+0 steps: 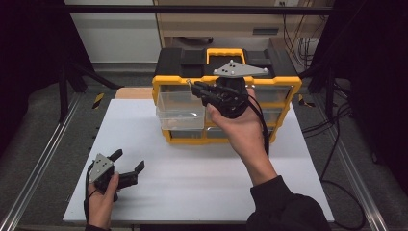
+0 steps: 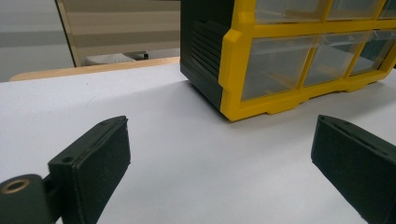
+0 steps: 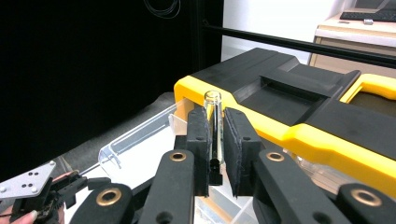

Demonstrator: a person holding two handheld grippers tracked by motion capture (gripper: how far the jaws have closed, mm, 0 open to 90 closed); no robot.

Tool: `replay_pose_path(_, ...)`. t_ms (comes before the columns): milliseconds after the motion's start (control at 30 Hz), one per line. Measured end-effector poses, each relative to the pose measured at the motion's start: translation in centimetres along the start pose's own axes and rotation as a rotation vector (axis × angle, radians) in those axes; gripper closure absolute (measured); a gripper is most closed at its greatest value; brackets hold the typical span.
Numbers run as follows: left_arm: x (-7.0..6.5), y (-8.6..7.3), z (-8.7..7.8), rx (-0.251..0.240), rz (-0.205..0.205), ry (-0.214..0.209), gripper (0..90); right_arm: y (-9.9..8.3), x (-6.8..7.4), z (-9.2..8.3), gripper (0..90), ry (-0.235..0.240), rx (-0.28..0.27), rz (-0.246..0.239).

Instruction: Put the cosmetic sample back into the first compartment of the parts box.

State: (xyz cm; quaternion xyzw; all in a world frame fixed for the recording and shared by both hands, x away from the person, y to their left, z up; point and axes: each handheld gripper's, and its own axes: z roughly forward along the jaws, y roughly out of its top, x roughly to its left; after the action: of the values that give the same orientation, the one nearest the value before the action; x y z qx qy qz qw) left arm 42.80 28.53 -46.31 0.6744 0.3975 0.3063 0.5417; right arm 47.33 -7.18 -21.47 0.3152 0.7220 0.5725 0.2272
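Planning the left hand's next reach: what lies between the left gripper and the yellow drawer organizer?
Nothing: the left gripper view shows bare white tabletop between the open left gripper and the organizer.

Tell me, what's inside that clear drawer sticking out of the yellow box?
The pulled-out clear drawer looks mostly bare through its walls; a faint small thing on its floor is too unclear to name. The right tool holds a small glass tube above it, hiding part of the inside.
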Motion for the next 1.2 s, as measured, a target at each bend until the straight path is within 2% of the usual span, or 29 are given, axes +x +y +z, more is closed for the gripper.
replay_pose_path(1200, 0.0, 0.0, 0.0, 0.002, 0.001, -0.004, 4.3, -0.3, 0.7, 1.1, 80.8, 0.014, 0.039, -0.02)
